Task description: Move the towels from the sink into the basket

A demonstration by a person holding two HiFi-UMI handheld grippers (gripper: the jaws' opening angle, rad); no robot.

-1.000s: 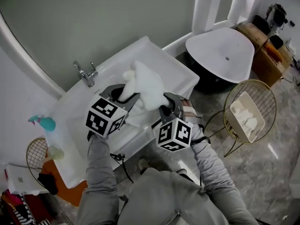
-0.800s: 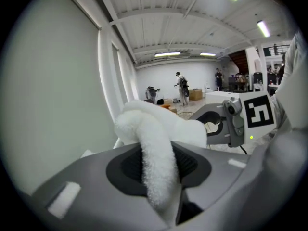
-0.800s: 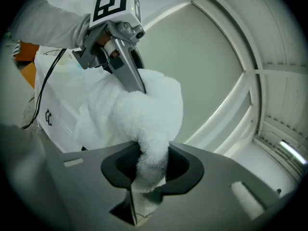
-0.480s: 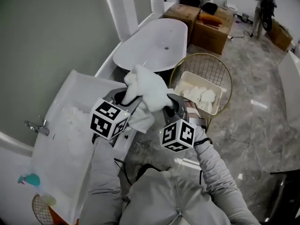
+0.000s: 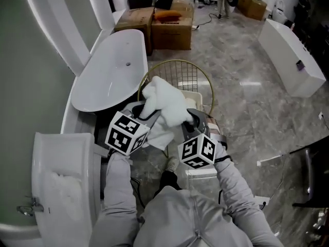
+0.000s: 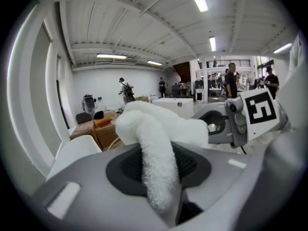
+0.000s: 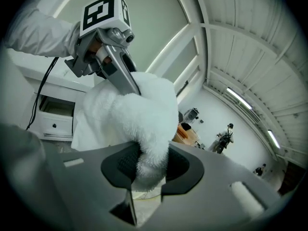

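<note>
A fluffy white towel (image 5: pixel 165 105) hangs bunched between both grippers, just over the near rim of the gold wire basket (image 5: pixel 177 65). My left gripper (image 5: pixel 142 113) is shut on its left part, with a thick fold running down between the pads (image 6: pixel 159 170). My right gripper (image 5: pixel 187 118) is shut on the right part of the towel (image 7: pixel 137 112), the pile squeezed between its pads (image 7: pixel 144 166). More white towels lie in the basket's liner (image 5: pixel 194 96), mostly hidden behind the held one. The sink (image 5: pixel 45 148) is at lower left with a white towel (image 5: pixel 66 181) in it.
A white freestanding bathtub (image 5: pixel 110 68) stands beside the basket at the left. Cardboard boxes (image 5: pixel 164 22) sit behind it. A long white box (image 5: pixel 289 55) lies at the right on the marble floor. People stand far off in the hall.
Both grippers have carried the towel away from above the sink and across to the basket. The head view has swung with them, so the sink now sits at lower left.
</note>
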